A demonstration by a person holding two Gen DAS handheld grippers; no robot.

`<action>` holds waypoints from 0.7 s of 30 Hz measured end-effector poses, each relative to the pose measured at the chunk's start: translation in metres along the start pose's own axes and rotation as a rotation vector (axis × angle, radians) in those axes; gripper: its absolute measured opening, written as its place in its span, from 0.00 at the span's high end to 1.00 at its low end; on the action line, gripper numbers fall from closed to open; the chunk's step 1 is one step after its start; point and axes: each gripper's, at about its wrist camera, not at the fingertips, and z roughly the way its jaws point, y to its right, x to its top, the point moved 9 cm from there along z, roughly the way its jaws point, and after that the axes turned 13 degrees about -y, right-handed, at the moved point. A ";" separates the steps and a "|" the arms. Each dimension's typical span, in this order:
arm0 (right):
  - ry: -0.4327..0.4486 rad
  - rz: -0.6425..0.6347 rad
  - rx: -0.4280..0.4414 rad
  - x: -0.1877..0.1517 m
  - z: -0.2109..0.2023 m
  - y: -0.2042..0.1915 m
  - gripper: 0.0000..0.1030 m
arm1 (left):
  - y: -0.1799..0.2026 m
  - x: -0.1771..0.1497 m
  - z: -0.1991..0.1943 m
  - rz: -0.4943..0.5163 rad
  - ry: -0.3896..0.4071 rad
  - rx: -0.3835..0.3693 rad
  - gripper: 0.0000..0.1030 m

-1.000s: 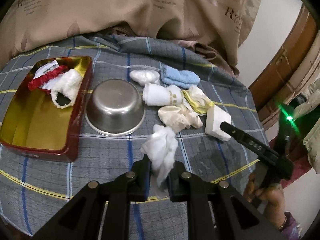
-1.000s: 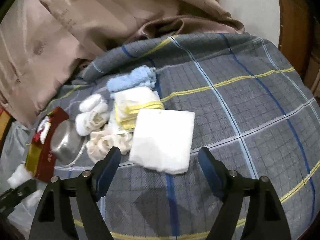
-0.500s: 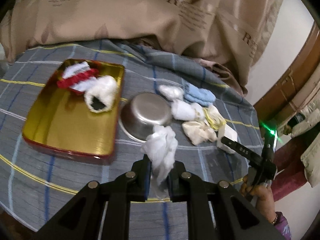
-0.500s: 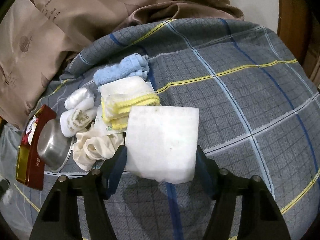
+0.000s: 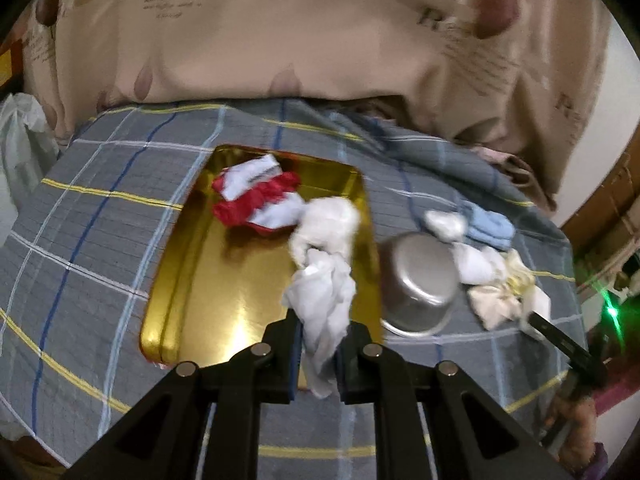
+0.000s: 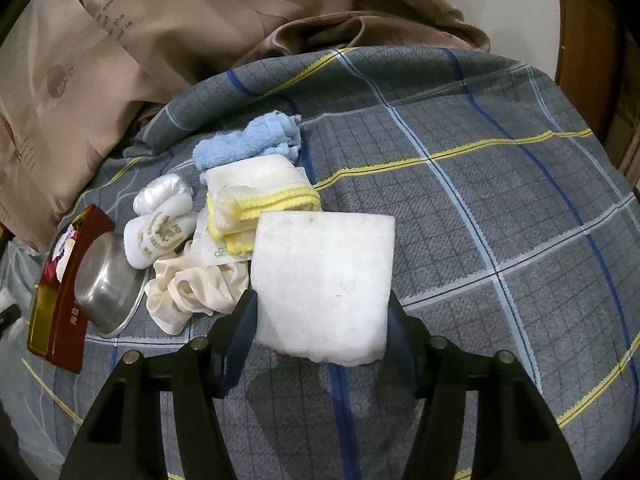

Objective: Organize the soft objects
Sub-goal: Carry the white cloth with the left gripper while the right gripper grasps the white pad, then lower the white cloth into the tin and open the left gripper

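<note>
The left gripper [image 5: 318, 354] clenches a white cloth [image 5: 320, 300] above the gold tray [image 5: 192, 280]; let go well inside the rim. The right gripper [image 6: 320, 320] has just been closing on the white pad [image 6: 324, 280], right of the tray; the pads appear to touch its sides, so squeeze gently.

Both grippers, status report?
Left gripper shut on white cloth, over gold tray. Right gripper closing around white pad. Nothing in the way.

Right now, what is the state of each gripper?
Left gripper: shut on the white cloth.
Right gripper: jaws closing around the white pad.
</note>
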 end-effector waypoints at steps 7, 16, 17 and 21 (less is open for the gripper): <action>0.014 0.001 -0.002 -0.004 -0.008 0.002 0.45 | -0.037 0.019 0.037 -0.034 -0.036 0.037 0.87; 0.039 -0.016 -0.010 -0.010 -0.024 0.002 0.45 | -0.060 0.035 0.073 -0.033 -0.074 0.103 0.69; 0.043 -0.016 -0.010 -0.010 -0.027 0.002 0.45 | -0.062 0.037 0.075 -0.031 -0.077 0.108 0.65; 0.058 -0.019 -0.007 -0.012 -0.034 0.000 0.45 | -0.067 0.043 0.079 -0.010 -0.073 0.170 0.57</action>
